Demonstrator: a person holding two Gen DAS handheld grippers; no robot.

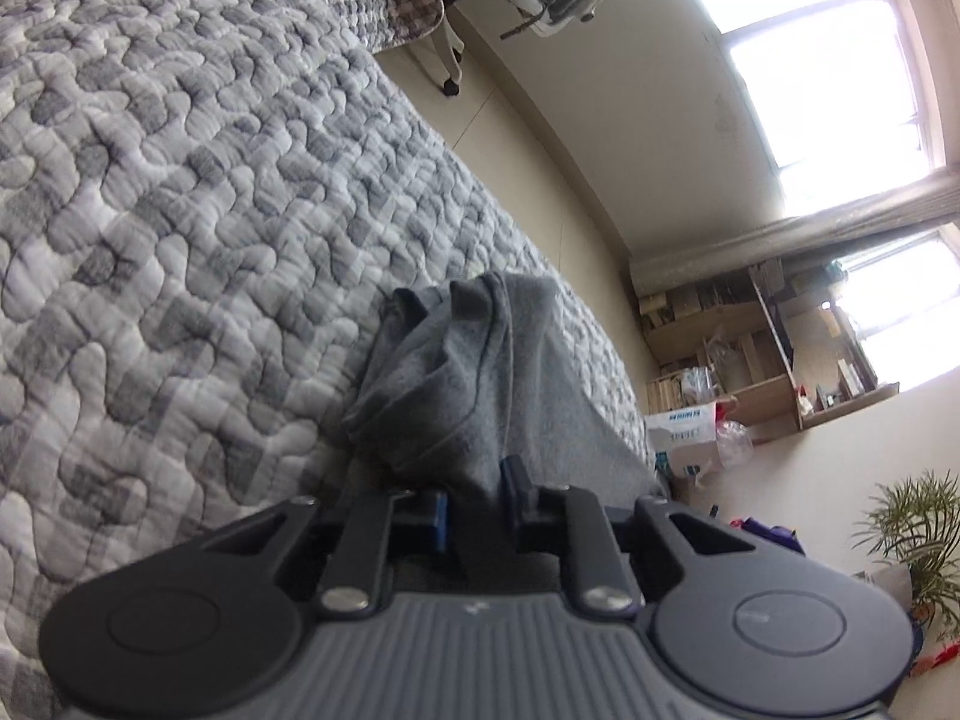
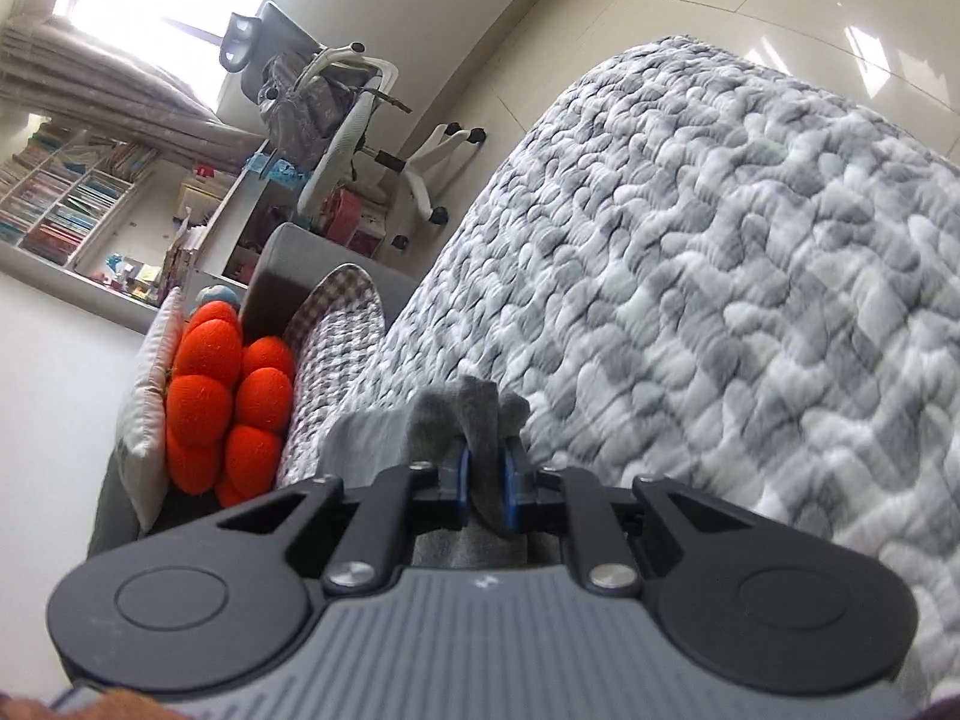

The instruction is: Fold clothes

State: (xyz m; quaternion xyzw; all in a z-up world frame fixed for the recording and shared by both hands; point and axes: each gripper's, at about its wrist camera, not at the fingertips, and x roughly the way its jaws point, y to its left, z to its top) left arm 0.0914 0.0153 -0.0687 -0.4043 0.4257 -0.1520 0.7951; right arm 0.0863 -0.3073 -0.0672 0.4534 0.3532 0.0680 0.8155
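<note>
Now we pinch the grey garment [image 1: 480, 378] between the fingers of our left gripper [image 1: 477, 504], its bunched cloth rising just ahead of them over the quilted bedspread [image 1: 180, 210]. Our right gripper [image 2: 483, 489] clamps another fold [image 2: 474, 414], red cushion [image 2: 222, 396] to its left.

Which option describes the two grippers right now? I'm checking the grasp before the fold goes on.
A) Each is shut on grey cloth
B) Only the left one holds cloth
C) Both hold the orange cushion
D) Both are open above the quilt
A: the left gripper and the right gripper each pinch a bunch of the grey garment between blue pads.
</note>
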